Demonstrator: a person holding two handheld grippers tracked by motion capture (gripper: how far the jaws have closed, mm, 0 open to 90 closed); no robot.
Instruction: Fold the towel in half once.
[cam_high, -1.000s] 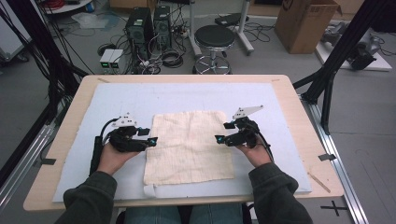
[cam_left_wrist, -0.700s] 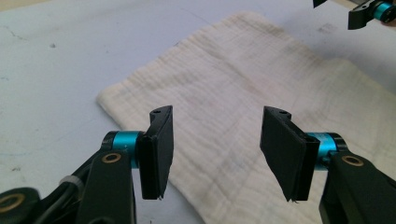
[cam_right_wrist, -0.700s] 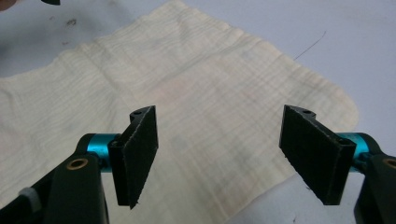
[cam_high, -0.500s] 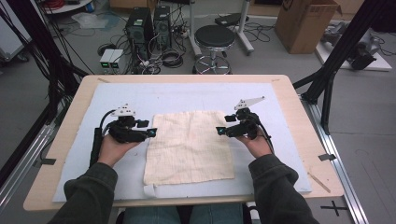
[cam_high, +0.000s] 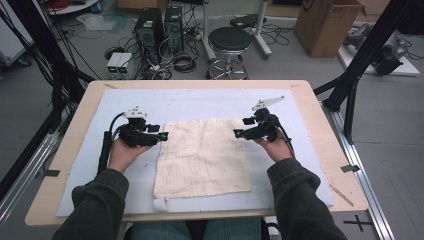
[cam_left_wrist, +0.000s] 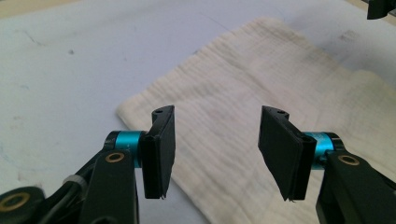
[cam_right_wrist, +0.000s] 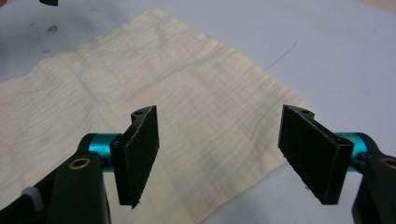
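Observation:
A cream woven cloth (cam_high: 200, 155) lies flat in the middle of the pale blue mat (cam_high: 200, 102). My left gripper (cam_high: 162, 136) hovers at the cloth's far left corner, pointing right. Its jaws are open and have just closed a little, with nothing pressed between them. In the left gripper view, the left gripper (cam_left_wrist: 217, 140) frames the corner of the cloth (cam_left_wrist: 261, 79) below. My right gripper (cam_high: 239, 133) hovers at the far right corner, pointing left, jaws open. In the right gripper view, the right gripper (cam_right_wrist: 219, 154) hangs over the cloth (cam_right_wrist: 140, 70) near its edge.
The mat covers a wooden table (cam_high: 320, 115). A small folded flap (cam_high: 161, 204) sticks out at the cloth's near left corner. Beyond the table stand a stool (cam_high: 230, 40), computer towers (cam_high: 160, 30) and a cardboard box (cam_high: 325, 25). Black frame posts flank both sides.
Both hands have moved away from the person along the cloth's side edges, and now sit by its two far corners. The cloth has not moved.

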